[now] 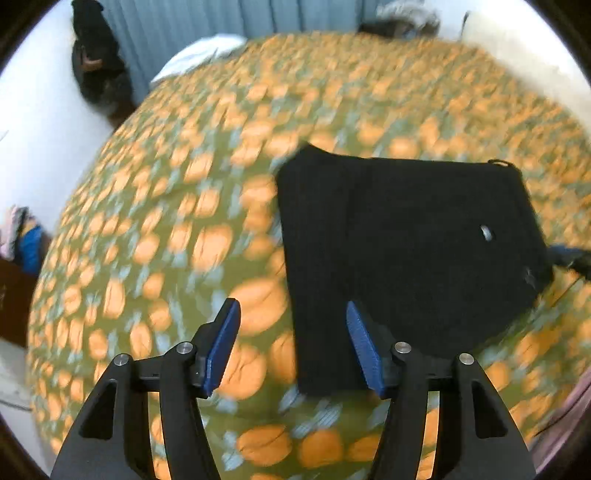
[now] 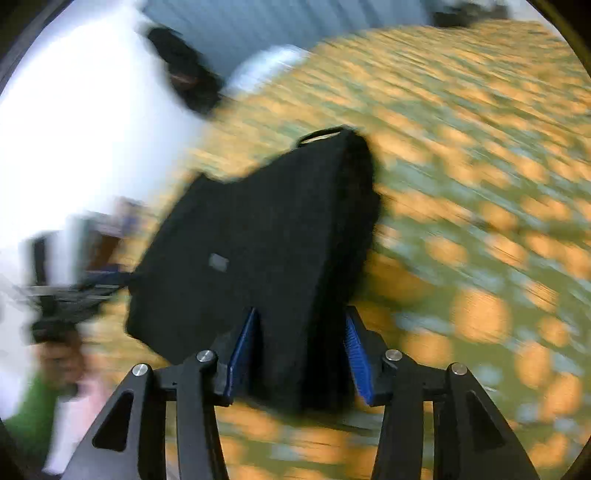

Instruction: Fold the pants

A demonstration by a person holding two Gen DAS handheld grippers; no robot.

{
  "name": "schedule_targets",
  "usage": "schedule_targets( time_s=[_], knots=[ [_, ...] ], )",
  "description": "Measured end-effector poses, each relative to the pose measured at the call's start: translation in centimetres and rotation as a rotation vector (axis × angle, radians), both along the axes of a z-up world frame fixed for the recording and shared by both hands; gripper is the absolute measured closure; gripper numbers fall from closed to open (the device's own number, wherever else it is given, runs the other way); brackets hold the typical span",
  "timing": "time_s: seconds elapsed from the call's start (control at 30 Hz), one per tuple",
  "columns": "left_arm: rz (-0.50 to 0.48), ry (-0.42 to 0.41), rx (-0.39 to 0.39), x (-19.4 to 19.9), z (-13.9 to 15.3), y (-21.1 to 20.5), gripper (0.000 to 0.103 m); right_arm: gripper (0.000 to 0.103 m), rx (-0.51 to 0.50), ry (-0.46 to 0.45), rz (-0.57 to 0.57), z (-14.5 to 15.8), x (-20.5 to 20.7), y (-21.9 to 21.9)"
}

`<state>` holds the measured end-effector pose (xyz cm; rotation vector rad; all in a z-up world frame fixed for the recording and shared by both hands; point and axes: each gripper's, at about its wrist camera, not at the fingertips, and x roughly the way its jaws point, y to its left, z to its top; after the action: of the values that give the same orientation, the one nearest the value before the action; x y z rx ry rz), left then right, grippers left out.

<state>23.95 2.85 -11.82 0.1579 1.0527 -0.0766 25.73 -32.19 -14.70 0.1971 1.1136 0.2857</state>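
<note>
1. The black fabric pants (image 1: 406,251), folded into a compact, roughly rectangular bundle, lie flat on the green bedspread printed with orange and pale blue-grey shapes (image 1: 184,240); a small silvery button or rivet shows on their upper face, and a thin loop sticks out at the far edge.
2. The left gripper (image 1: 291,343), black-framed with blue ribbed pads, hangs above the near left corner of the pants with its jaws parted and nothing between them; the bedspread shows through the gap.
3. The right gripper (image 2: 299,350), built the same way, hangs over the near edge of the pants. Its jaws stand moderately apart, and dark cloth fills the space between them, but with the blur it cannot be told whether the pads press on it.
4. In the right wrist view, the left gripper appears at the left edge, blurred, held by a person's hand (image 2: 61,360) with a green sleeve below it.
5. Farther off, a white pillow (image 1: 199,51) lies at the bed's far corner, before a blue-grey pleated curtain (image 1: 207,14).
6. A dark bag (image 1: 98,59) hangs against the white wall.
</note>
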Motion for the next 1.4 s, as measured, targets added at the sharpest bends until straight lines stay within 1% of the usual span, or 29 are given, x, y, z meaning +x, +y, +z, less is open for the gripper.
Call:
schedule_targets(
  time_s=[0.03, 0.07, 0.1, 0.13, 0.17, 0.2, 0.23, 0.27, 0.3, 0.4, 0.47, 0.57, 0.63, 0.8, 0.93, 1.03, 1.13, 1.2, 1.27, 1.33, 1.37, 1.4],
  knots=[
    [0.002, 0.013, -0.023, -1.3, -0.8, 0.5, 0.041, 0.056, -0.04, 0.008, -0.025, -0.7, -0.9, -0.8],
    [0.005, 0.012, -0.045, -2.4, -1.1, 0.9, 0.04, 0.056, -0.055, 0.001, -0.046, -1.0, -2.3, -1.7],
    [0.008, 0.01, -0.055, -3.6, -1.4, 1.2, 0.036, 0.056, -0.062, -0.007, -0.058, -1.0, -3.7, -2.3],
    [0.012, 0.007, -0.049, -4.7, -1.6, 1.2, 0.033, 0.056, -0.072, -0.015, -0.064, -0.8, -5.1, -2.7],
    [0.017, -0.003, -0.033, -5.8, -1.7, 1.0, 0.027, 0.049, -0.084, -0.028, -0.067, -0.5, -6.5, -2.7],
    [0.021, -0.015, -0.022, -6.7, -1.6, 0.7, 0.022, 0.042, -0.095, -0.043, -0.072, -0.2, -7.8, -2.6],
    [0.018, -0.027, -0.018, -7.5, -1.5, 0.3, 0.022, 0.022, -0.101, -0.055, -0.077, -0.1, -8.4, -2.4],
    [0.013, -0.033, -0.019, -7.7, -1.2, -0.2, 0.021, 0.005, -0.105, -0.071, -0.081, 0.2, -9.5, -2.1],
    [0.005, -0.034, -0.022, -7.9, -0.9, -0.8, 0.021, 0.002, -0.099, -0.089, -0.081, 0.5, -10.5, -1.6],
    [-0.015, -0.032, -0.048, -8.8, 0.2, -2.2, 0.02, 0.001, -0.089, -0.096, -0.098, 0.9, -12.5, -0.3],
    [-0.016, -0.045, -0.062, -9.3, 0.9, -2.8, 0.02, 0.0, -0.082, -0.099, -0.119, 1.2, -13.3, 0.7],
    [-0.021, -0.073, -0.05, -10.1, 1.6, -3.4, 0.013, 0.0, -0.078, -0.122, -0.138, 1.6, -14.2, 1.9],
    [-0.023, -0.09, -0.047, -10.5, 2.1, -3.4, 0.013, 0.0, -0.089, -0.129, -0.141, 1.9, -14.3, 2.4],
    [-0.007, -0.103, -0.076, -11.1, 2.7, -3.1, 0.011, 0.0, -0.12, -0.147, -0.136, 2.7, -14.6, 3.4],
    [0.009, -0.114, -0.084, -11.4, 2.8, -3.1, 0.01, 0.0, -0.114, -0.152, -0.149, 3.1, -15.0, 3.5],
    [0.014, -0.133, -0.077, -11.8, 3.1, -3.2, 0.009, 0.0, -0.12, -0.161, -0.156, 3.6, -15.4, 3.7],
    [0.002, -0.172, -0.066, -12.2, 3.9, -3.3, 0.008, 0.0, -0.142, -0.182, -0.159, 4.6, -15.8, 4.0],
    [-0.018, -0.211, -0.05, -12.6, 5.1, -3.4, 0.008, 0.0, -0.152, -0.211, -0.156, 5.7, -16.0, 4.2],
    [-0.034, -0.288, -0.021, -13.2, 7.1, -3.3, 0.008, 0.0, -0.182, -0.254, -0.144, 7.3, -16.4, 4.7],
    [-0.038, -0.37, 0.0, -13.8, 9.4, -3.1, 0.004, 0.0, -0.227, -0.334, -0.153, 9.5, -17.2, 5.1],
    [-0.039, -0.41, 0.004, -14.2, 10.5, -2.9, 0.002, 0.0, -0.25, -0.403, -0.175, 11.1, -18.0, 5.3],
    [-0.041, -0.453, 0.002, -14.6, 11.7, -2.7, 0.001, 0.0, -0.257, -0.504, -0.208, 12.9, -19.3, 5.2]
  ],
)
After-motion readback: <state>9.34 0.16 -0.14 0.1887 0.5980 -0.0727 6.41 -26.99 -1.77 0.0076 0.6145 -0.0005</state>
